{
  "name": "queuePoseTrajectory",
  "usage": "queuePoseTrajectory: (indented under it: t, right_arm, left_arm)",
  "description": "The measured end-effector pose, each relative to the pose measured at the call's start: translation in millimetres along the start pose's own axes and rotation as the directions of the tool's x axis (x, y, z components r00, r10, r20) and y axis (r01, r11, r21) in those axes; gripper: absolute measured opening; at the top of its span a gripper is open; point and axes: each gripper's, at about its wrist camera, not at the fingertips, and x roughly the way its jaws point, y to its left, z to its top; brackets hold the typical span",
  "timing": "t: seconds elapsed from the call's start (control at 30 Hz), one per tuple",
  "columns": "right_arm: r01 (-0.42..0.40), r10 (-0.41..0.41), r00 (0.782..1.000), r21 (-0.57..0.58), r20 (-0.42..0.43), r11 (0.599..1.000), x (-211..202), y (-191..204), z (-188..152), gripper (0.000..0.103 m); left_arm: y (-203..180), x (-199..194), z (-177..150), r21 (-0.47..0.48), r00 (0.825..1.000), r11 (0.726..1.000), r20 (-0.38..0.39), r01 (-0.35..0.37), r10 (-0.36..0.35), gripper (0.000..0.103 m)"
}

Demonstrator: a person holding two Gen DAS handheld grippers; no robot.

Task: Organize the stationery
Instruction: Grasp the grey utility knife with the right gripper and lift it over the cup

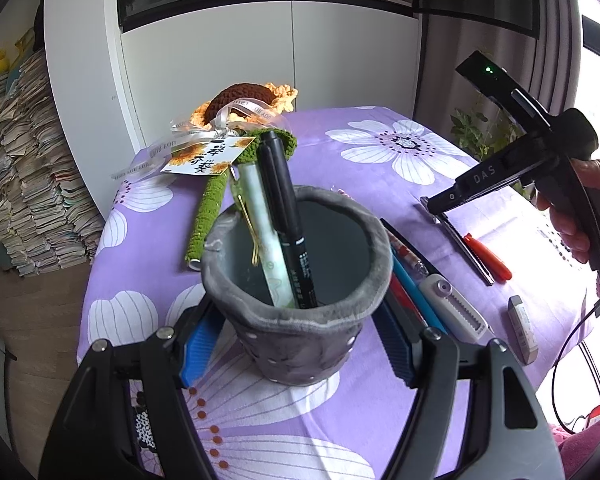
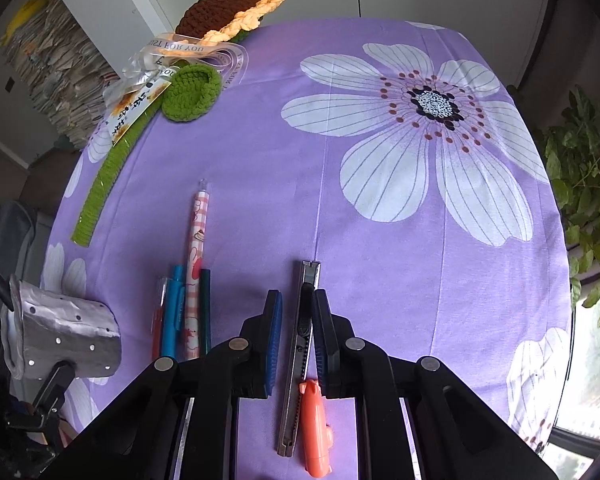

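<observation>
My left gripper [image 1: 300, 332] is shut on a grey felt pen holder [image 1: 296, 360], one blue pad on each side of it. A black marker [image 1: 288, 216] and a pale green pen [image 1: 260, 220] lean inside the holder. My right gripper [image 2: 297, 294] points down at the purple cloth, jaws a little apart. A slim utility knife [image 2: 300, 344] lies flat between them, close to the right finger, with cloth showing beside the left pad. In the left wrist view the right gripper [image 1: 434, 206] hovers over the knife's [image 1: 460, 240] far end.
An orange pig-shaped item [image 2: 314, 424] lies beside the knife. Several pens [image 2: 198, 264] lie left of it, then the holder [image 2: 68, 332]. A white correction tape [image 1: 456, 308] and an eraser [image 1: 522, 328] lie nearer. A crochet sunflower [image 2: 220, 12] lies at the back left.
</observation>
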Motion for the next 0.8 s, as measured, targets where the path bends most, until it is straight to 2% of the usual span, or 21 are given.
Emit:
queuePoseTrajectory:
  t: [0.13,0.17,0.2,0.27,0.47,0.53,0.6,0.67,0.8]
  right_arm:
    - [-0.009,0.009,1.000,0.017,0.003,1.000,-3.9,-2.1,-0.2,0.015]
    - [-0.005,0.005,1.000,0.017,0.001,1.000,-4.2,-2.2,-0.3,0.023]
    - [0.001,-0.001,1.000,0.016,0.000,1.000,-4.6,-1.8,-0.7,0.036]
    - [0.008,-0.008,1.000,0.011,0.002,1.000,-4.3,-0.7,-1.6,0.055]
    - [0.048,-0.048,0.999,-0.026,-0.001,0.999,4.0,7.1,-1.0,0.056]
    - [0.063,-0.064,0.998,-0.057,-0.003,0.996,8.8,12.8,-0.8,0.055]
    - [0.077,-0.078,0.997,-0.079,-0.006,0.994,13.4,15.6,-1.2,0.028]
    - [0.094,-0.094,0.996,-0.080,0.010,0.992,13.8,14.4,-0.4,0.012]
    - [0.025,-0.023,0.999,-0.058,0.033,0.998,6.6,9.9,-1.3,0.012]
  left_arm:
    - [0.5,0.9,1.3,-0.003,1.000,1.000,-0.004,0.001,-0.001,0.070]
    - [0.4,1.1,1.6,-0.003,1.000,1.000,-0.004,0.000,0.000,0.070]
    - [0.6,1.1,1.7,-0.002,1.000,1.000,-0.004,-0.001,0.001,0.071]
    - [0.6,1.9,2.5,-0.003,1.000,1.000,-0.007,-0.003,0.003,0.071]
    - [0.7,2.0,2.5,-0.006,1.000,1.000,-0.013,-0.006,0.006,0.071]
    - [0.8,1.9,2.7,-0.006,1.000,1.000,-0.014,-0.006,0.006,0.071]
    - [0.8,1.9,2.9,-0.006,1.000,1.000,-0.015,-0.007,0.007,0.071]
    - [0.7,2.0,3.1,-0.004,1.000,1.000,-0.014,-0.009,0.009,0.071]
    - [-0.2,2.2,3.0,0.001,1.000,1.000,-0.011,-0.012,0.012,0.071]
